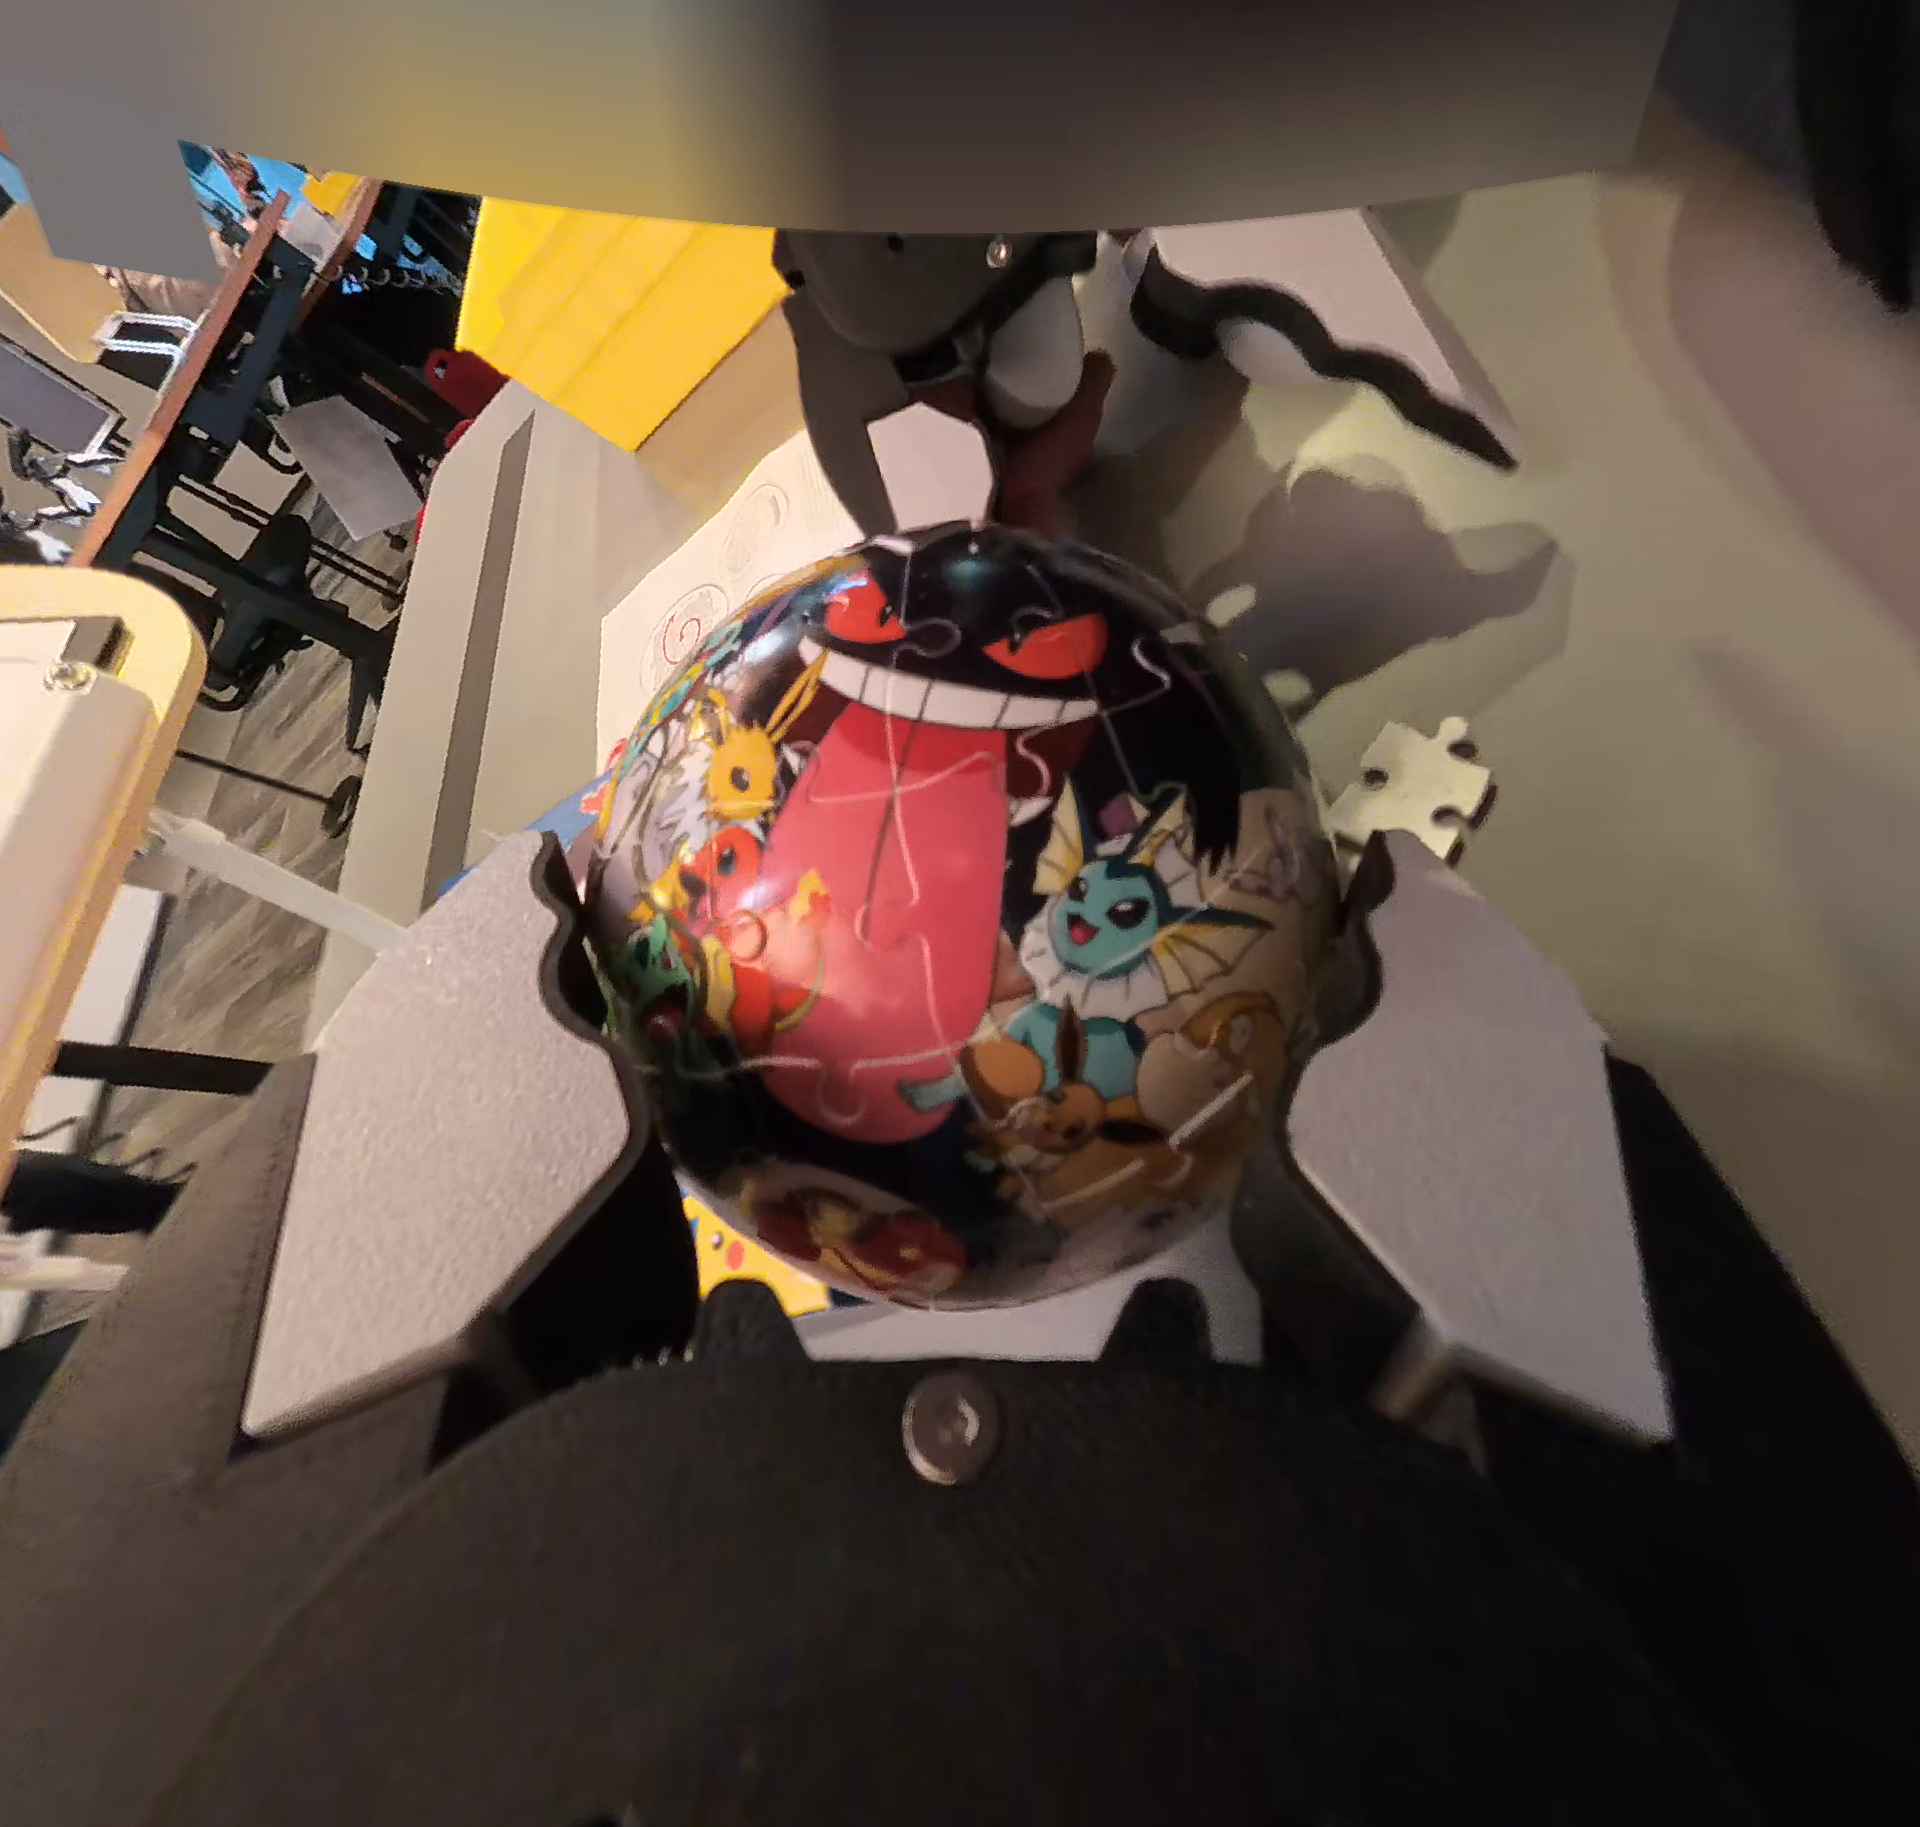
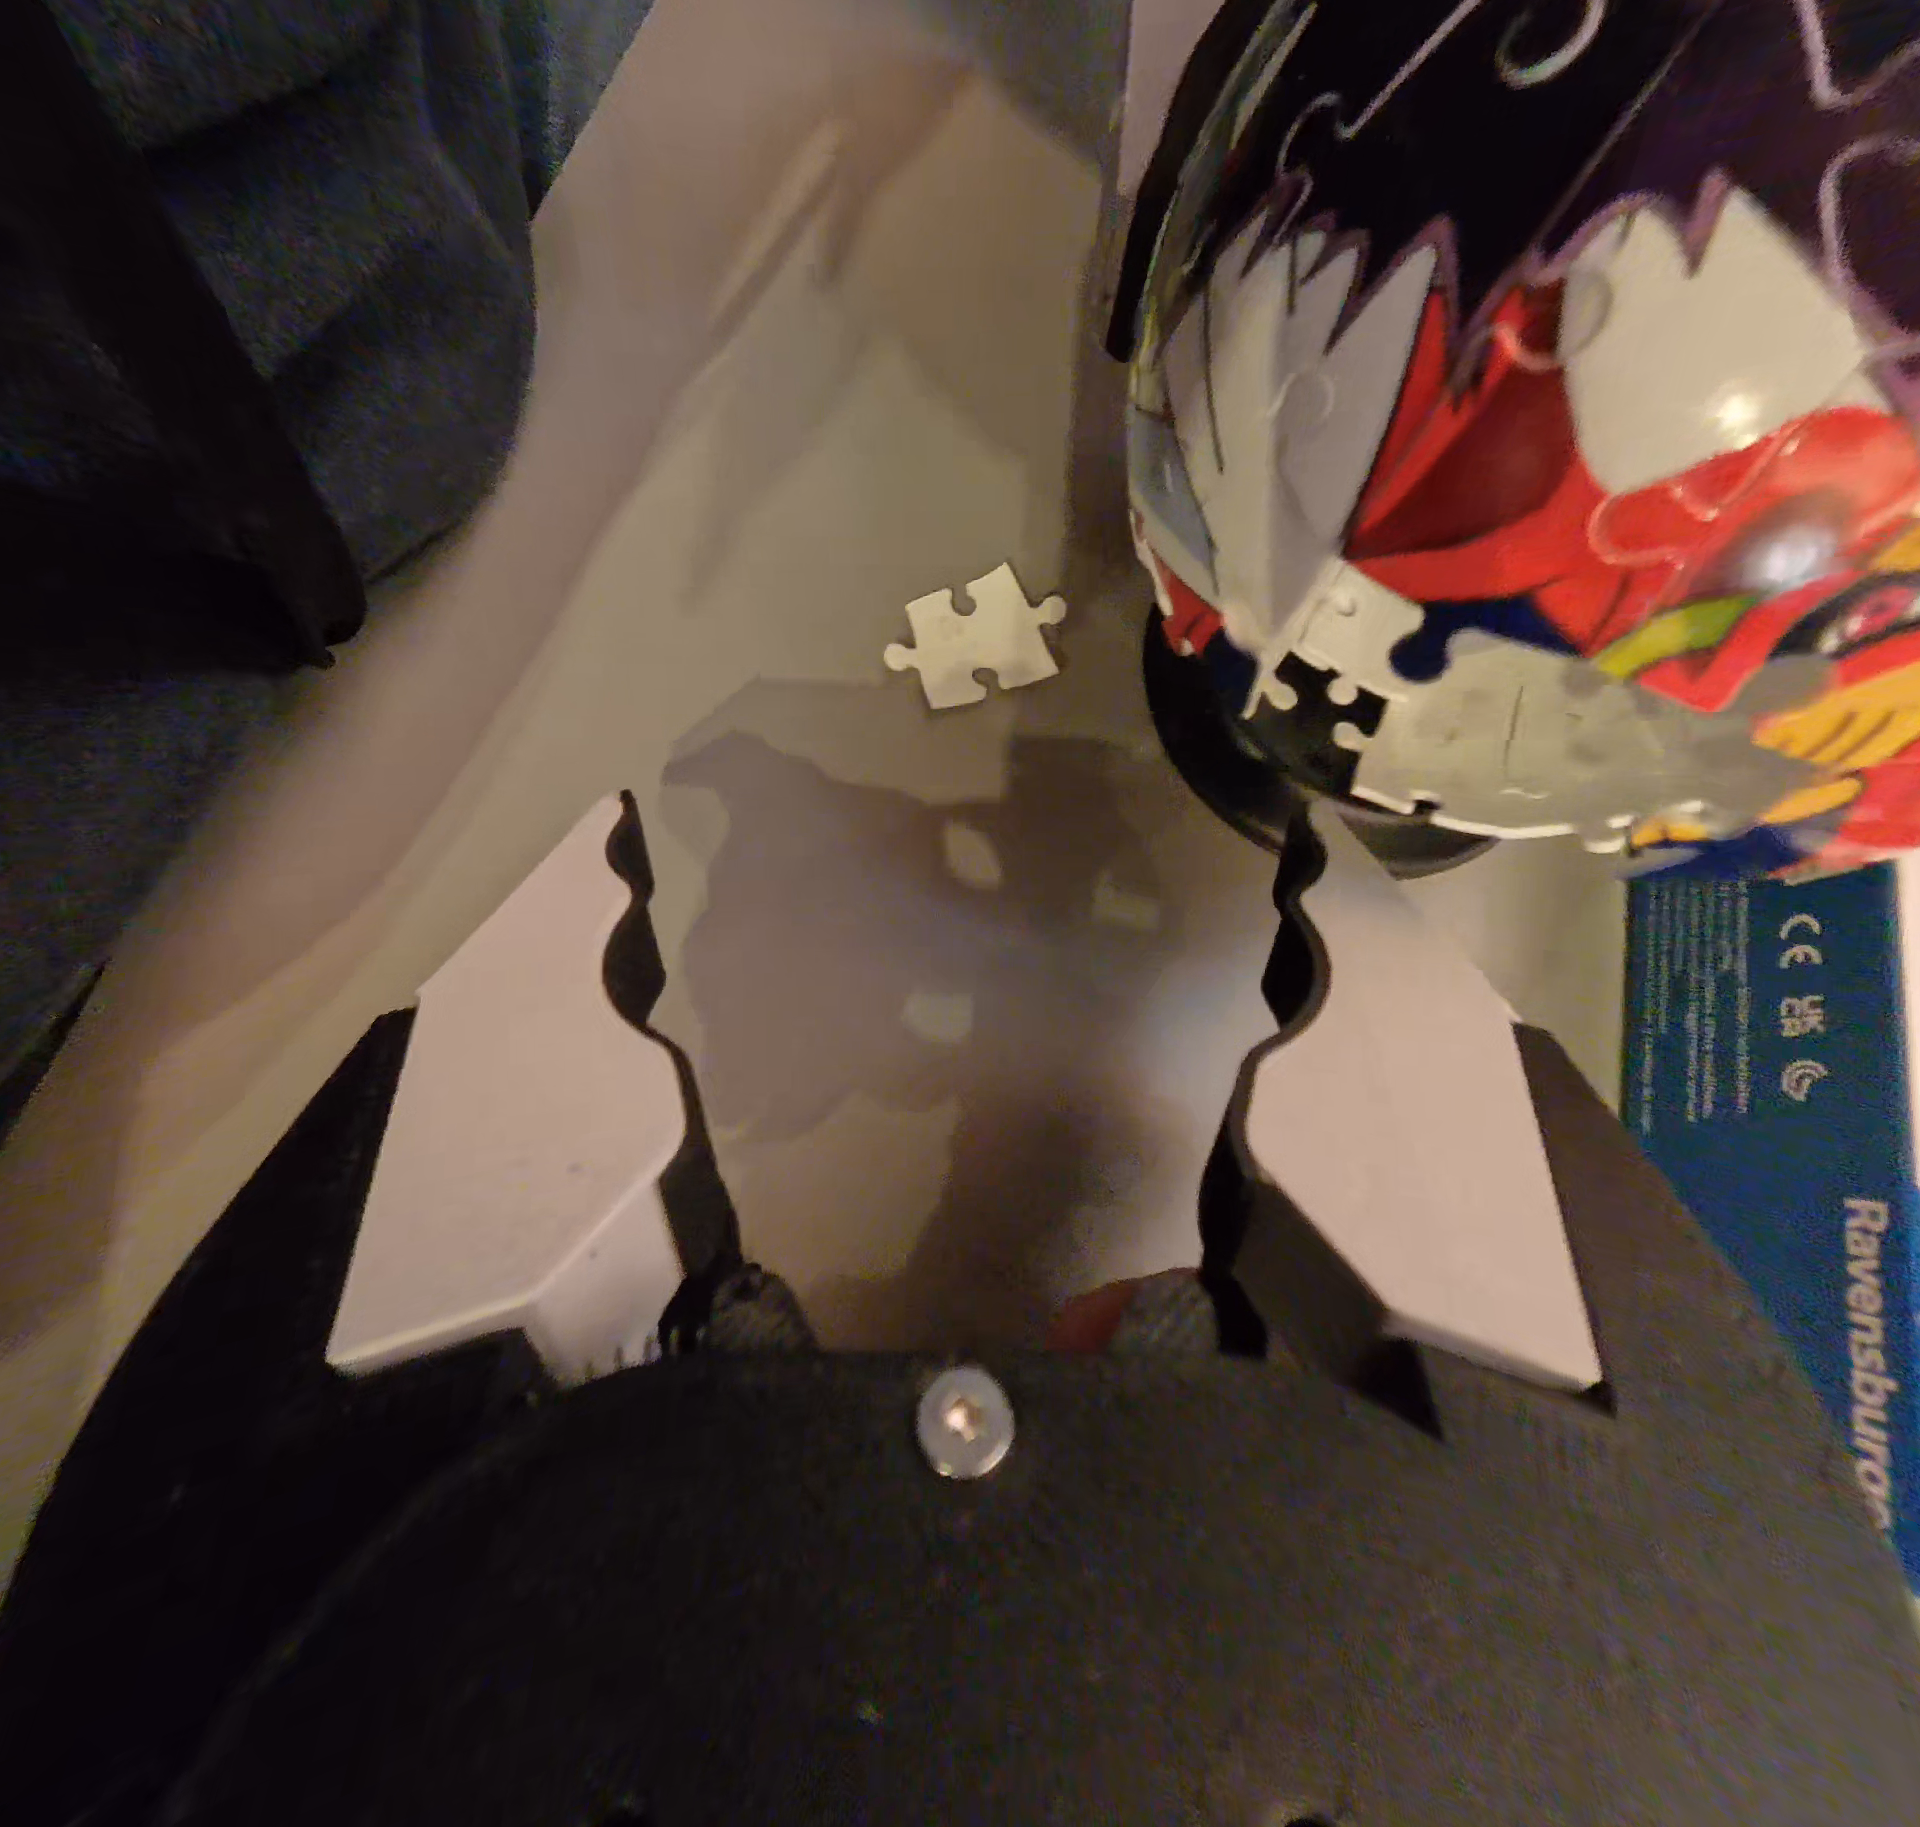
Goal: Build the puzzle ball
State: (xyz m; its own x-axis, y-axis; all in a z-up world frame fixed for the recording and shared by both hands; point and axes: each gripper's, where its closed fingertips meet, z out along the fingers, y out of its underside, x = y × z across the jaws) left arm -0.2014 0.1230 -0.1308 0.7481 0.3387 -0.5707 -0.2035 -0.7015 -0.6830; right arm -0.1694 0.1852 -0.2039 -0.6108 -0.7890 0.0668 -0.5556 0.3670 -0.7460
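My left gripper (image 1: 961,956) pinches the puzzle ball (image 1: 961,920) between its jaws, one on each flank. My right gripper (image 2: 961,847) hangs spread and empty — a loose puzzle piece (image 2: 975,650) lies face-down on the table (image 2: 831,406) just beyond its fingertips, ball up to the right.

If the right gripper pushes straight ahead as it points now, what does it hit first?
Most likely the bare white table. The right gripper, jaws open and empty, aims between its shadow and the loose puzzle piece, which lies just ahead; the puzzle ball sits off to the side. Depth is uncertain.
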